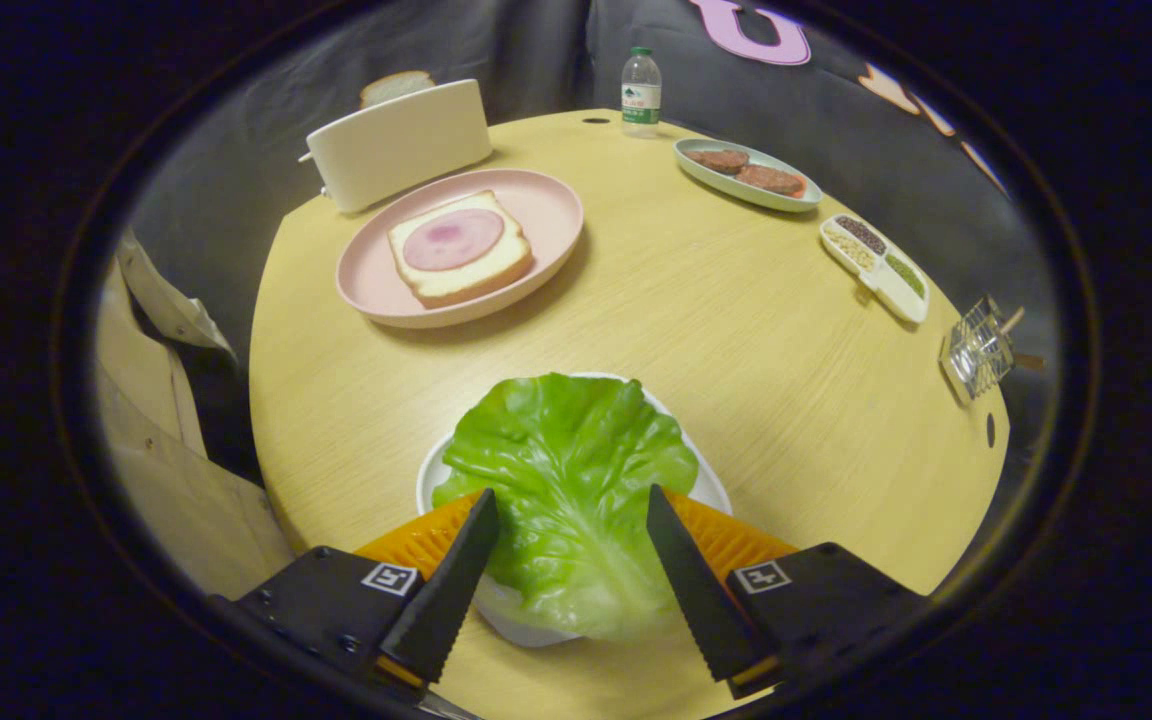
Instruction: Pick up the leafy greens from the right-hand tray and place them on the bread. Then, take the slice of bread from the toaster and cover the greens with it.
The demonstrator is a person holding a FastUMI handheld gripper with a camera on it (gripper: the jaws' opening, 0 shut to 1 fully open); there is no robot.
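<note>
Inspection, left to right. A cream toaster point(398, 143) stands at the far left of the bench point(736, 340), with a slice of bread point(395, 86) projecting from its slot. Just beside it sits a pink plate point(546, 215) carrying the bread base point(461, 250), topped with a round meat slice point(453, 239). Nearer, the leafy greens point(566, 480) lie on a white tray point(708, 485), overhanging its near rim.

The hand-held gripper point(573, 540) is released: its fingers stand apart on either side of the leaf's lower half, neither visibly pressing on it. The leaf's long axis, marked by its pale midrib, runs straight ahead between the fingers, so closing should catch the stem end. The pink plate lies beyond and to the left of the fingers; in my judgement the carry must go forward-left.

Further right: a water bottle point(641, 92), a patty dish point(746, 175), a divided dish point(876, 265).
</note>
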